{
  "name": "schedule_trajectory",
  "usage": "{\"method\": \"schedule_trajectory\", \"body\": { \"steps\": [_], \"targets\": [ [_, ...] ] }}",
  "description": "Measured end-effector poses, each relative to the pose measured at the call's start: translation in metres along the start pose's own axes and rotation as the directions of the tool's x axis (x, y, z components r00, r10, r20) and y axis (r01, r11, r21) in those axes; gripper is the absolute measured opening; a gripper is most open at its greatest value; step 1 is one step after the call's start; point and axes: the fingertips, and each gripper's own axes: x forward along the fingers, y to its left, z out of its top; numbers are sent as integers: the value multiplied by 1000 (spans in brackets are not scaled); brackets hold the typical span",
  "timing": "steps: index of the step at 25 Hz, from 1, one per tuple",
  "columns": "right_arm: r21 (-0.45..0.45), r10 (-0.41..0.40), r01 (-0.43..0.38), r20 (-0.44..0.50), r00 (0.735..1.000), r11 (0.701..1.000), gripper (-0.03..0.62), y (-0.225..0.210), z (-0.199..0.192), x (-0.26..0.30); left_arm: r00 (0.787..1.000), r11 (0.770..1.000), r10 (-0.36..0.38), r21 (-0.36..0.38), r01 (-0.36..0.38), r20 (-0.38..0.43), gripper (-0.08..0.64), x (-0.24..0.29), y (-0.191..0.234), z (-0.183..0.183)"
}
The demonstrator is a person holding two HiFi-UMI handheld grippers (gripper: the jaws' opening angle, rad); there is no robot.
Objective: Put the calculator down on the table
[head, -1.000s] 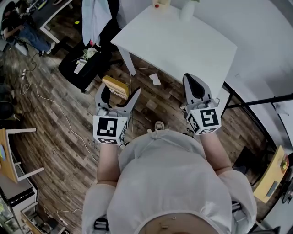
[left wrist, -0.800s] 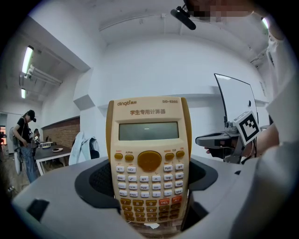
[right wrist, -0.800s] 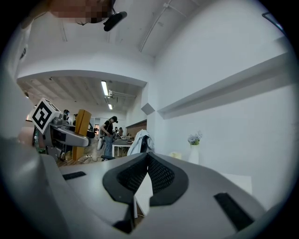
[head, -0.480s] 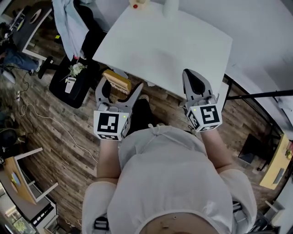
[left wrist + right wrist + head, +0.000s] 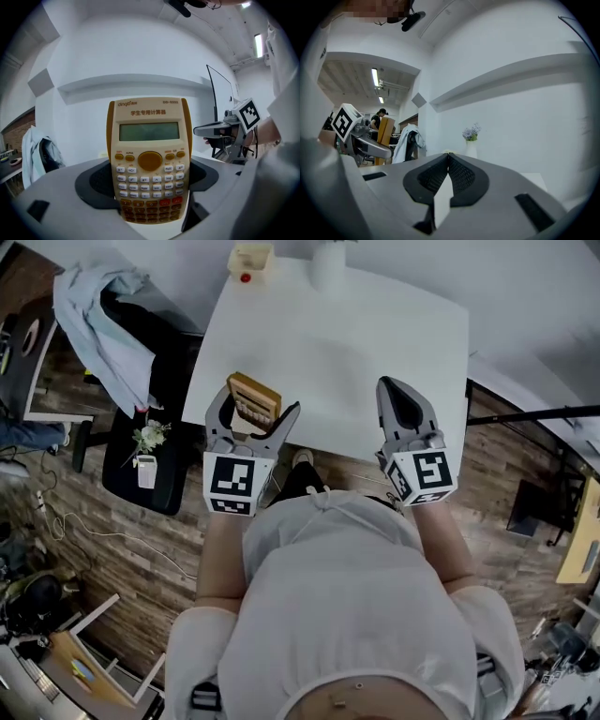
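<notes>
The left gripper (image 5: 251,411) clasps the yellow scientific calculator (image 5: 150,154) by its lower end. The calculator stands upright between the jaws with its keypad facing that gripper's camera. The right gripper (image 5: 391,390) carries nothing, its jaws pressed together. A second ago both grippers hung over the wooden floor (image 5: 141,559), short of the white bench (image 5: 356,343). Now both reach over its near edge, the calculator above the bench's left part. A white vase (image 5: 328,259) stands at the far edge.
</notes>
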Motion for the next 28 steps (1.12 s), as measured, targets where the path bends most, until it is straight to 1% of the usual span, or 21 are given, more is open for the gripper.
{"method": "schedule_trajectory", "body": {
  "steps": [3, 6, 8, 11, 14, 19, 23, 25, 28],
  "targets": [
    [25, -37, 37, -4, 999, 999, 5, -4, -7, 26, 998, 999, -52, -4, 52, -37, 413, 28, 21, -16],
    [47, -77, 78, -16, 997, 996, 5, -8, -16, 43, 990, 994, -113, -9, 113, -82, 413, 53, 32, -34],
    [53, -96, 98, -25, 995, 994, 5, -11, -22, 53, 981, 988, -153, -20, 152, -117, 413, 71, 37, -48],
    [52, -126, 128, -47, 991, 990, 5, -15, -36, 70, 961, 975, -218, -72, 208, -172, 413, 100, 44, -73],
    [51, -153, 157, -80, 985, 986, 5, -20, -53, 86, 934, 961, -273, -110, 253, -230, 413, 127, 51, -100],
    [65, -190, 201, -145, 971, 977, 5, -33, -76, 100, 880, 940, -341, -118, 320, -330, 413, 164, 44, -138],
    [73, -205, 222, -189, 960, 972, 5, -39, -93, 107, 828, 927, -369, -107, 359, -422, 413, 184, 35, -171],
    [78, -213, 233, -209, 954, 969, 5, -41, -100, 110, 801, 918, -387, -115, 379, -456, 414, 190, 29, -184],
    [86, -219, 244, -231, 948, 966, 5, -43, -109, 111, 772, 911, -400, -123, 393, -494, 414, 199, 22, -198]
  ]
}}
